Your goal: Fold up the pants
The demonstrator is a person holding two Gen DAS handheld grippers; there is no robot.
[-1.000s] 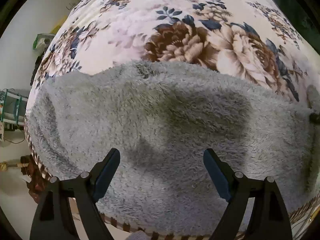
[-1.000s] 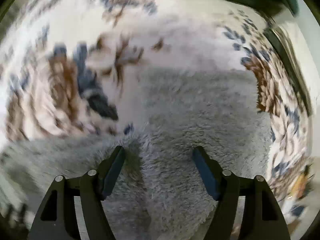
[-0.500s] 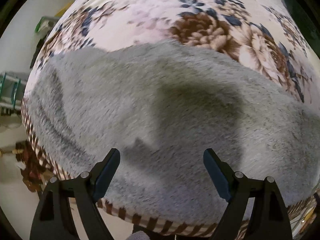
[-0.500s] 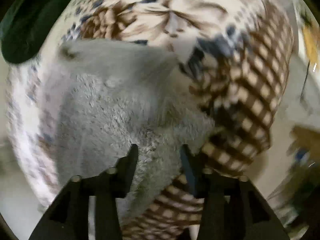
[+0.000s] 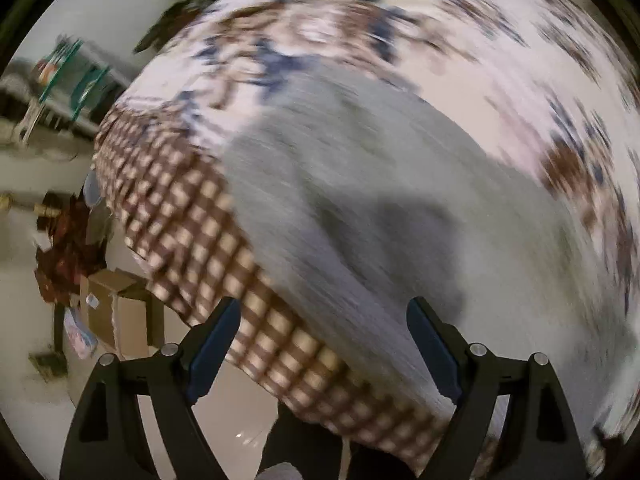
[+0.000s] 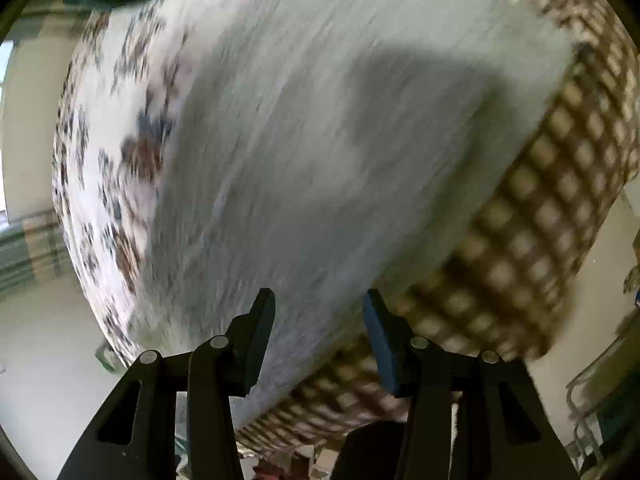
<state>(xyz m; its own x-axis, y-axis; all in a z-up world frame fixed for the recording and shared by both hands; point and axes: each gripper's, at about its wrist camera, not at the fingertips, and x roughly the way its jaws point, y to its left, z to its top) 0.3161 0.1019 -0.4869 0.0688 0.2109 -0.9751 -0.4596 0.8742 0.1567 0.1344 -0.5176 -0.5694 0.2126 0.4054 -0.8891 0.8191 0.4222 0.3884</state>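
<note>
Over the flowery bed (image 5: 500, 40), above fuzzy grey pants (image 5: 360, 184): left gripper (image 5: 324, 344) wide apart, right gripper (image 6: 320, 332) apart too, both empty. Probably between folds. Next: grab an edge.

Pants (image 5: 360, 208) were recorded as plain grey, fleecy in texture. Bed cover (image 5: 500, 60) was noted as cream with brown and navy floral print; its border (image 5: 192, 216) was checked brown and tan. Gripper frames were black, with blue pads (image 6: 378, 344). Motion blur was noted.
</note>
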